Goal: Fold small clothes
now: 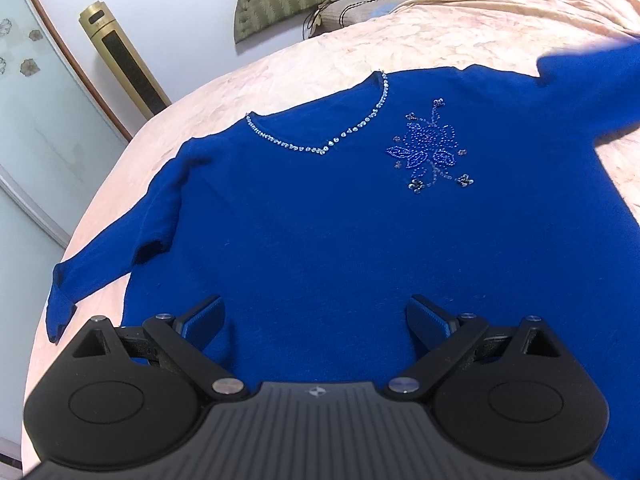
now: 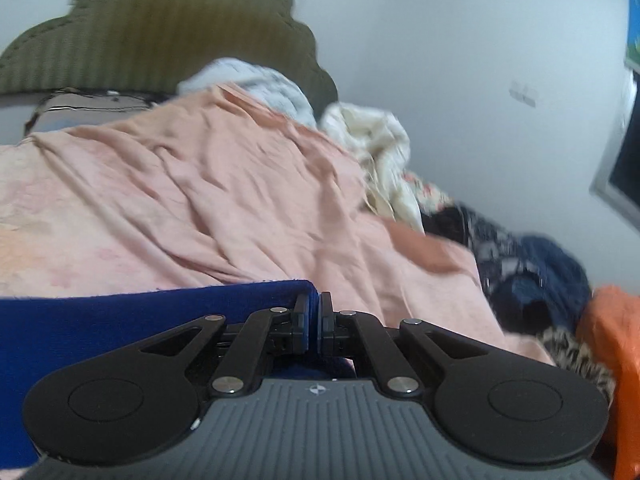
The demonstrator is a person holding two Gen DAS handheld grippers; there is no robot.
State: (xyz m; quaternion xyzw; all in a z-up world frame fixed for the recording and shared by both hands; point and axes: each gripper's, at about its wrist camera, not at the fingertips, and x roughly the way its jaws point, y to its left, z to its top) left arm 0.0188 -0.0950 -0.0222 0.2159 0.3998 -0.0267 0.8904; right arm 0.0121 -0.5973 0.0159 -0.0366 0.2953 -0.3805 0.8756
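The bed (image 1: 400,40) is filling both views, its peach bedspread (image 2: 160,200) rumpled toward the green headboard (image 2: 160,32), and spread across it, front up, is the blue sweater (image 1: 320,220) — that is the garment in play. The body is lying flat and open, V-neckline with its bead trim (image 1: 320,148) pointing this way, the beaded flower (image 1: 430,148) showing in full. No fold is in the body yet, so by my reading the task is sitting right at its opening.

Off to the far side a pile of other clothes (image 2: 520,272) is waiting against the wall, an orange item (image 2: 616,340) among them — whether those are part of the job I cannot tell.

Now the sleeves, 2 of them. The left sleeve (image 1: 92,276) is trailing out flat toward the bed's edge, untouched. The right sleeve (image 1: 592,92) is blurring up off the bedspread, and here is why: the right gripper (image 2: 314,320) is pinching the sleeve's end, fingers nearly together on blue knit.

The left gripper (image 1: 314,312) is hovering over the lower body with its fingers spread wide, holding nothing.

So 1 sleeve looks like it is just starting its fold inward; the other sleeve and the body folds are all left to do.
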